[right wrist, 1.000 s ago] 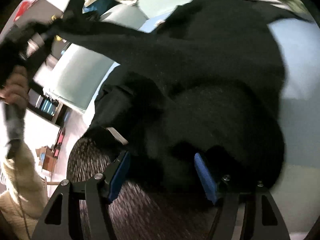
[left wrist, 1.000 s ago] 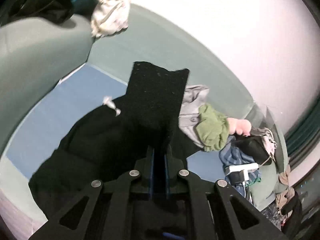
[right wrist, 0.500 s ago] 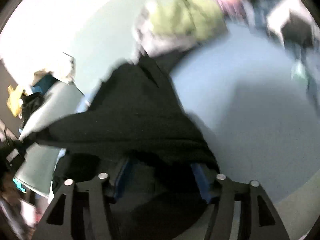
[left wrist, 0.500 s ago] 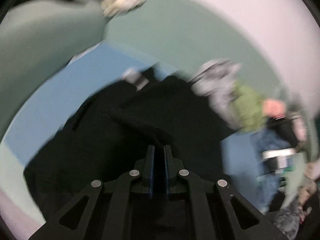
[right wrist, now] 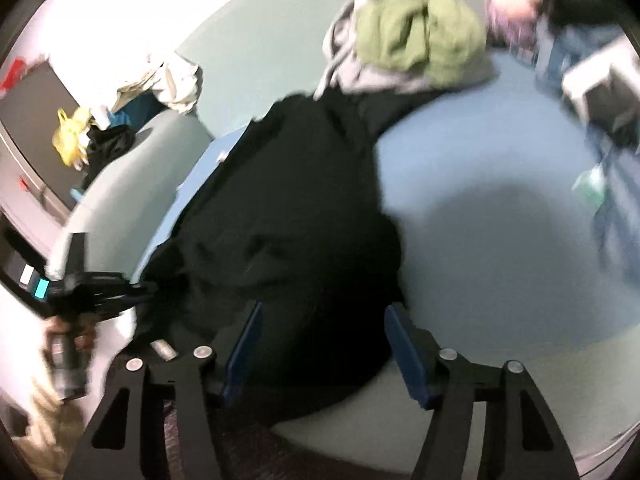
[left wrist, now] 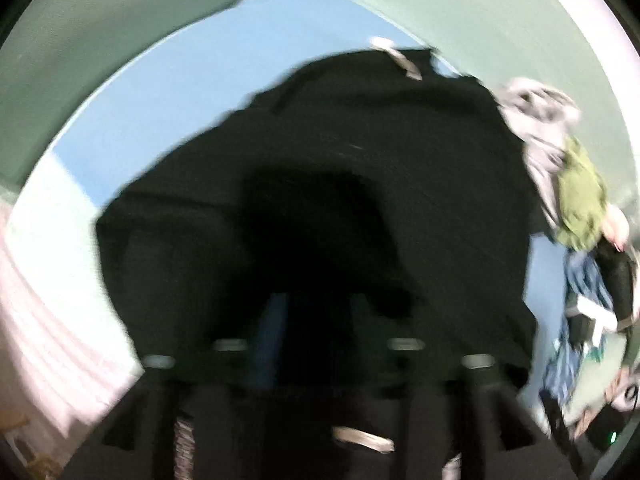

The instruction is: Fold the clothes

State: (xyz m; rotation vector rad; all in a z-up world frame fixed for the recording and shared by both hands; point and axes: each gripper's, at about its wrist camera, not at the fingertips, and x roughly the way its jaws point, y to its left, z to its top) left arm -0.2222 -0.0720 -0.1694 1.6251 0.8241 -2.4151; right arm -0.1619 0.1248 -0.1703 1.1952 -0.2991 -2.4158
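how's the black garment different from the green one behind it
The black garment is spread wide over the blue sheet; the green garment is bunched in a small heap. The black one lies close to the cameras, the green one at the far edge on grey cloth. Both lie loose, unfolded.

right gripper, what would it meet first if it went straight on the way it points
Most likely the black garment lying on the blue sheet: the dark cloth fills the space between and just beyond the opening jaws of the right gripper. How near it is cannot be told.
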